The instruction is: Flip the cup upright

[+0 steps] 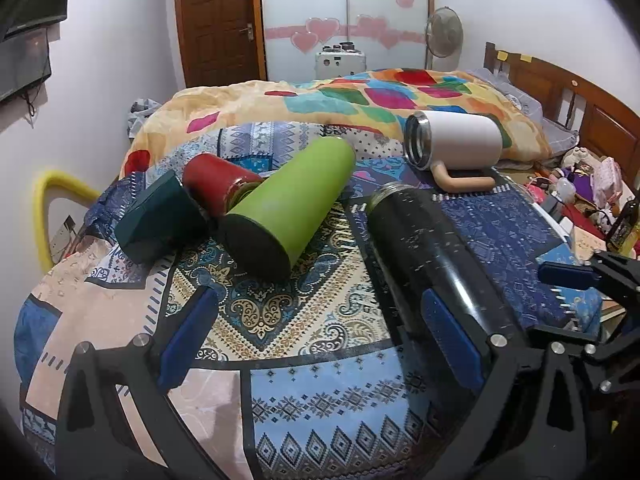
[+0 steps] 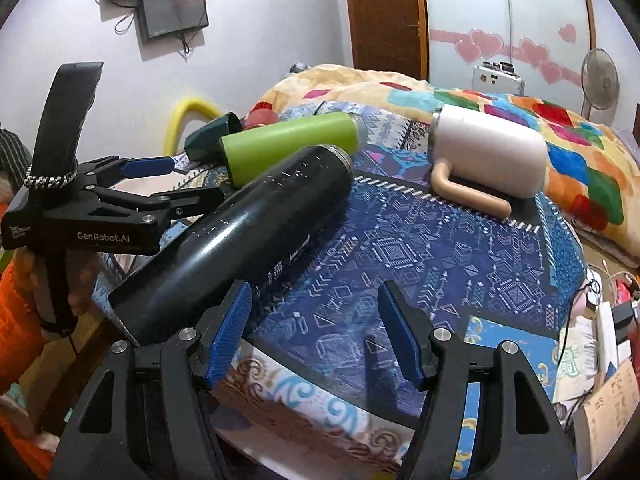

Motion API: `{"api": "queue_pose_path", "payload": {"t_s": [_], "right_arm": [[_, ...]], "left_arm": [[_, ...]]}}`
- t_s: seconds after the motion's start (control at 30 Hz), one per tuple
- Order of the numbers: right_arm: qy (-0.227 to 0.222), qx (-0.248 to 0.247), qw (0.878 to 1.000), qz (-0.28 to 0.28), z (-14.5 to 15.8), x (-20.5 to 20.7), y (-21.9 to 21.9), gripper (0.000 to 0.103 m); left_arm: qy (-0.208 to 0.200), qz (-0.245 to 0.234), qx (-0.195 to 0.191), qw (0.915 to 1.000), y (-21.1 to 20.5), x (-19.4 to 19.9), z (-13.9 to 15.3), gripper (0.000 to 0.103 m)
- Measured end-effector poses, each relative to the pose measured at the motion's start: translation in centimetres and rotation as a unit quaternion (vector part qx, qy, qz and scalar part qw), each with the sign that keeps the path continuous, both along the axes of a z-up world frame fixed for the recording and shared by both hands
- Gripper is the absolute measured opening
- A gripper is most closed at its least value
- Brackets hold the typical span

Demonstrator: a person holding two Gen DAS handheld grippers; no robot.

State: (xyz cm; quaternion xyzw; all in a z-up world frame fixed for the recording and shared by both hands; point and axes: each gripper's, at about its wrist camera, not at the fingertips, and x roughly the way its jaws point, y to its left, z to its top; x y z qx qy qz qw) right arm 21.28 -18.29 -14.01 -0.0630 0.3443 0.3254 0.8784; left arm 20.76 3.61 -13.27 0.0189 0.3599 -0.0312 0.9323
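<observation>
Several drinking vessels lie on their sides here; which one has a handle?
The white mug, lying farthest right with its steel-rimmed mouth open. A tan loop handle rests on the patterned cloth; the green, red and black flasks have none.

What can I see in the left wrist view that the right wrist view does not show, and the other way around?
Only the left wrist view shows the open mouth of the white mug and most of the red cup. Only the right wrist view shows the wall screens and the left gripper from the side. Both show the black flask, the green bottle and the dark green cup, all lying down.
</observation>
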Motion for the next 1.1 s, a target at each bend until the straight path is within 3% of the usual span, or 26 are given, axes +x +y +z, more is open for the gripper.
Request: {"api": "queue_pose_path", "payload": {"t_s": [0.27, 0.4, 0.63, 0.83, 1.1], "right_arm": [[-0.022, 0.015, 0.999, -0.045, 1.5, 1.1, -1.6, 0.063], [-0.041, 0.015, 0.997, -0.062, 2.4, 1.6, -2.6, 0.063], [-0.055, 0.022, 0.996, -0.067, 2.6, 2.4, -3.1, 0.064], [-0.057, 0.025, 0.996, -0.062, 2.0, 3.0, -3.0, 0.064], [-0.057, 0.030, 0.996, -0.062, 1.6, 3.2, -3.4, 0.064]], "left_arm": [[0.052, -0.043, -0.030, 0.9973, -2.4, 2.1, 1.1, 0.103], [0.084, -0.061, -0.026, 0.9943, -4.0, 3.7, 0.7, 0.092], [0.167, -0.082, -0.029, 0.9820, -5.2, 6.2, -1.2, 0.086], [0.229, -0.089, -0.002, 0.9694, -6.0, 7.6, -2.9, 0.078], [0.232, -0.079, -0.004, 0.9696, -5.5, 7.6, -2.8, 0.073]]}}
